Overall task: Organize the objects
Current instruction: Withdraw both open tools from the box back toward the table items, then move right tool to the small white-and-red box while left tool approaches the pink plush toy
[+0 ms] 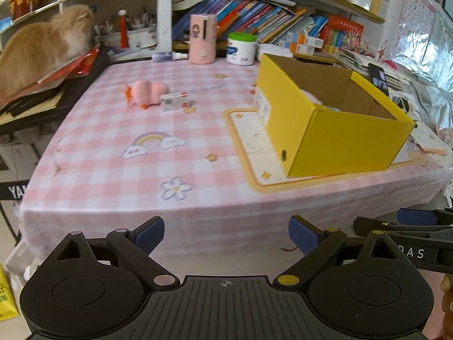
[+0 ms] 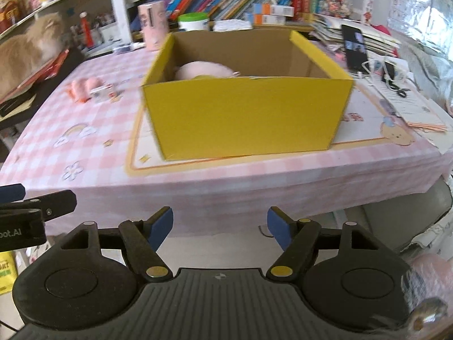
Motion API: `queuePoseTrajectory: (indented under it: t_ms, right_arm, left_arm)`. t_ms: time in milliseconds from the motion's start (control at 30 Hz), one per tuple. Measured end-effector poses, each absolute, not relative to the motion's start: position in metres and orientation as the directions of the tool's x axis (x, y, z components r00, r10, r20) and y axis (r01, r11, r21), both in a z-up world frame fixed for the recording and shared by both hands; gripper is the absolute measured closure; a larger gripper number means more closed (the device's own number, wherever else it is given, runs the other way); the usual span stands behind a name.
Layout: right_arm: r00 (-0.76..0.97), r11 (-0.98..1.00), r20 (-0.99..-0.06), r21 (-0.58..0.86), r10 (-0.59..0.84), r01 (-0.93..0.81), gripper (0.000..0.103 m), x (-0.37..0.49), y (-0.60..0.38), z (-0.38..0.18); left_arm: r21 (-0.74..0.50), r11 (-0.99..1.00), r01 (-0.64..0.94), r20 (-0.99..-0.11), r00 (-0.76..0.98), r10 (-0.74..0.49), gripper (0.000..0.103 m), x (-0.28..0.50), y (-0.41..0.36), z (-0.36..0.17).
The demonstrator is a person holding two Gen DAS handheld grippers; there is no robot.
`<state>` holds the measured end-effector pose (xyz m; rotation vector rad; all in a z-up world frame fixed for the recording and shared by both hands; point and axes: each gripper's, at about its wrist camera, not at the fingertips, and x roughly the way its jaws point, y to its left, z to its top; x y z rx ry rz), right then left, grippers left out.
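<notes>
An open yellow cardboard box (image 1: 334, 138) (image 2: 246, 119) stands on the pink checked tablecloth (image 1: 113, 155) (image 2: 93, 119). A pale pink soft thing (image 2: 202, 69) lies inside it. A pink plush toy (image 1: 148, 92) (image 2: 83, 85) and a small white packet (image 1: 175, 102) (image 2: 103, 92) lie on the cloth to the left of the box. My left gripper (image 1: 226, 233) is open and empty, in front of the table's near edge. My right gripper (image 2: 219, 223) is open and empty, also short of the table edge, facing the box.
A ginger cat (image 1: 39, 45) (image 2: 25, 48) sits on stacked books at the far left. A pink cylinder (image 1: 202, 38), a white jar with a green lid (image 1: 242, 48) and a small bottle (image 1: 167, 56) stand at the back. A phone (image 2: 354, 48) and papers lie right of the box.
</notes>
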<state>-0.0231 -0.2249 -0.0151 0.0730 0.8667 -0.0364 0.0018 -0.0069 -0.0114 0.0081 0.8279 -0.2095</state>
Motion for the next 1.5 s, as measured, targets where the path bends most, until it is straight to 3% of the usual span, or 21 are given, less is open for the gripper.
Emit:
queuePoseTrajectory:
  t_ms: [933,1500]
  right_arm:
    - [0.699,0.995,-0.709,0.068,0.098,-0.071,0.028,-0.041,-0.119,-0.001]
    - [0.682,0.987,-0.717,0.06,0.148,-0.151,0.027,-0.005,-0.093,-0.008]
  left_arm:
    - [-0.023,0.995,0.097,-0.7,0.709,-0.086,0.007,-0.028,0.091,0.002]
    - [-0.017,0.999,0.032,-0.721,0.692,-0.034,0.007,0.003,0.105,-0.007]
